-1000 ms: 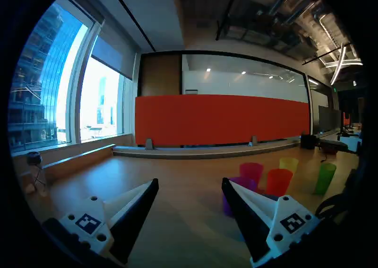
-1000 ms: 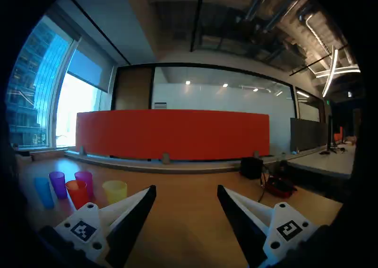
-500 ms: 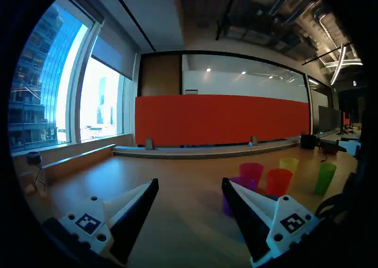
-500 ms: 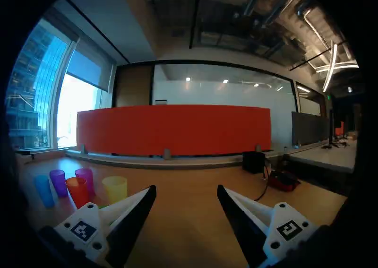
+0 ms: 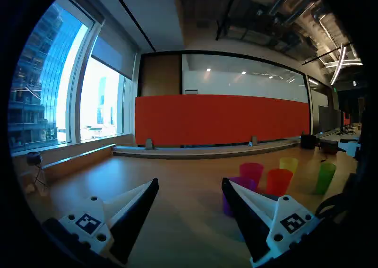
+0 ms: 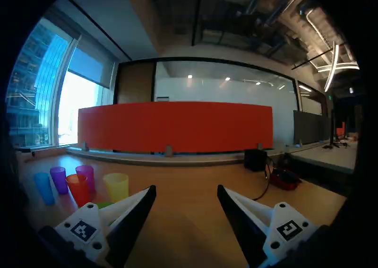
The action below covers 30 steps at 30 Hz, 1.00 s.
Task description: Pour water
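Note:
Several coloured plastic cups stand upright on a wooden table [image 5: 189, 178]. In the left gripper view a magenta cup [image 5: 251, 170], yellow cup [image 5: 288, 164], orange cup [image 5: 279, 181] and green cup [image 5: 325, 177] stand right of centre, and a purple cup [image 5: 229, 199] is partly hidden behind my right finger. My left gripper [image 5: 190, 188] is open and holds nothing. In the right gripper view a blue cup [image 6: 44, 188], purple cup [image 6: 59, 179], orange cup [image 6: 78, 189], magenta cup [image 6: 86, 176] and yellow cup [image 6: 116, 186] stand at the left. My right gripper [image 6: 186, 194] is open and holds nothing.
An orange divider panel [image 5: 217, 119] runs along the far edge of the table. Tall windows [image 5: 42, 98] line the left side. A black box [image 6: 255, 159] and a red object with cables [image 6: 283, 178] lie at the right in the right gripper view.
The right gripper view has tilted and shifted slightly, so the cups sit a little further right and the green rim shows by the left finger. The left gripper has barely moved.

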Tool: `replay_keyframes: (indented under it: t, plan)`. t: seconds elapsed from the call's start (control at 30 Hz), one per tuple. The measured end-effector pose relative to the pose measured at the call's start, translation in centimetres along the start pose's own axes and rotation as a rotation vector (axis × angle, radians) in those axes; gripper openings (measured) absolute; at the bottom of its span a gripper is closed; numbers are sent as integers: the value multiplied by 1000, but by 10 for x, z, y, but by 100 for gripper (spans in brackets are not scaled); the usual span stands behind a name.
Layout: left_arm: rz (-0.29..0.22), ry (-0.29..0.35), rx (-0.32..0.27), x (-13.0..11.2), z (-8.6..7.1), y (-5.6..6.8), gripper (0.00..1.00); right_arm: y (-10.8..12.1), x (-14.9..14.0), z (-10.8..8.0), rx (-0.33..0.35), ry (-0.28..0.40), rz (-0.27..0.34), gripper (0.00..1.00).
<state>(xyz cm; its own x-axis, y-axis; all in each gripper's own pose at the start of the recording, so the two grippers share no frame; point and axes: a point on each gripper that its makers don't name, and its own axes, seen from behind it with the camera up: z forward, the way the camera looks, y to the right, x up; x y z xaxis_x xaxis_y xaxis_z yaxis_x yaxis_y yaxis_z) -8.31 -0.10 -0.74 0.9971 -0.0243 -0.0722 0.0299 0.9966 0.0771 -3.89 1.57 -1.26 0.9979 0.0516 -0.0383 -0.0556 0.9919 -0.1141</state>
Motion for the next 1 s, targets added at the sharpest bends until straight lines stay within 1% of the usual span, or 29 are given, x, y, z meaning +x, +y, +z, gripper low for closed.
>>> replay_keyframes:
  t: [1.0]
  plan:
    - [0, 0, 0, 0, 0, 0, 99, 1, -3, 2, 3, -2, 1, 100]
